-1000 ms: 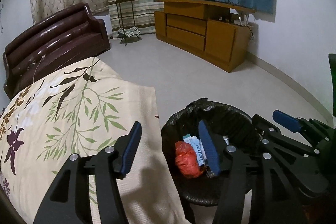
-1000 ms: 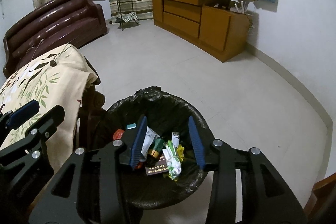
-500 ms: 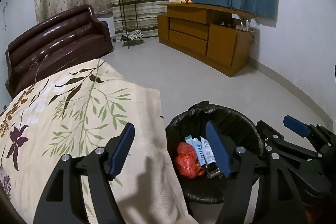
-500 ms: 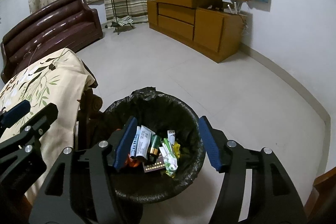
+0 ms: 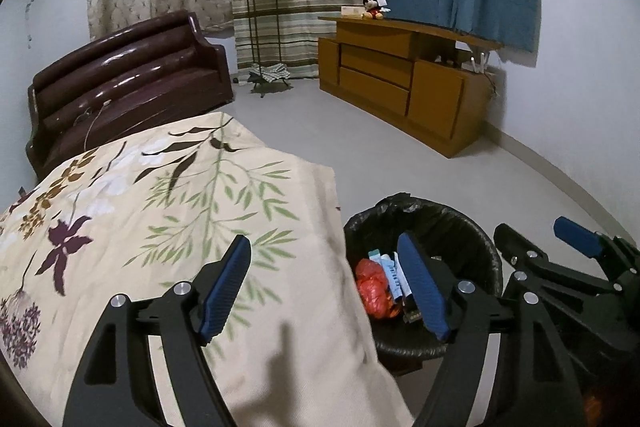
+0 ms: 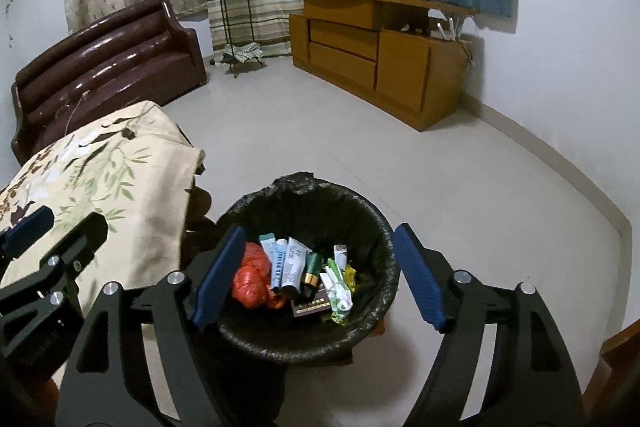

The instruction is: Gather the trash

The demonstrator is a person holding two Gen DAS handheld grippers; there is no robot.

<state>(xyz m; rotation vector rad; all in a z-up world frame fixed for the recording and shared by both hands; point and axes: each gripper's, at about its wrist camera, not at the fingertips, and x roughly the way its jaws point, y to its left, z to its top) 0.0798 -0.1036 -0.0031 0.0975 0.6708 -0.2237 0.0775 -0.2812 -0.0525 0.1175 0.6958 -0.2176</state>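
Left gripper: jaws opening, nothing between them. Under its left finger and ahead-left lies the floral cloth over the surface; the cloth's right edge drops off just left of the right finger. Sofa well ahead-left.

Trash bin, black-lined, sits on the floor ahead-right of the left gripper, just beside the cloth edge. Directly below and ahead of the right gripper, which has its jaws opening and empty, both fingers framing the bin rim.

Bare floor runs ahead and right of the bin to the wooden cabinet and wall, well apart. Plant stand far ahead by the curtains.

View differences: right wrist view shows the bin contents from above, with red bag, tubes, a green-capped cylinder, a dark box and green-white wrappers. Left wrist view shows only the red bag and a couple of tubes past its right finger. Each view catches the other gripper at its edge.

Hidden: bin base cut off by the gripper body; box label unreadable; surface under the cloth not visible. A wooden corner at the right wrist view's lower right is cut off.
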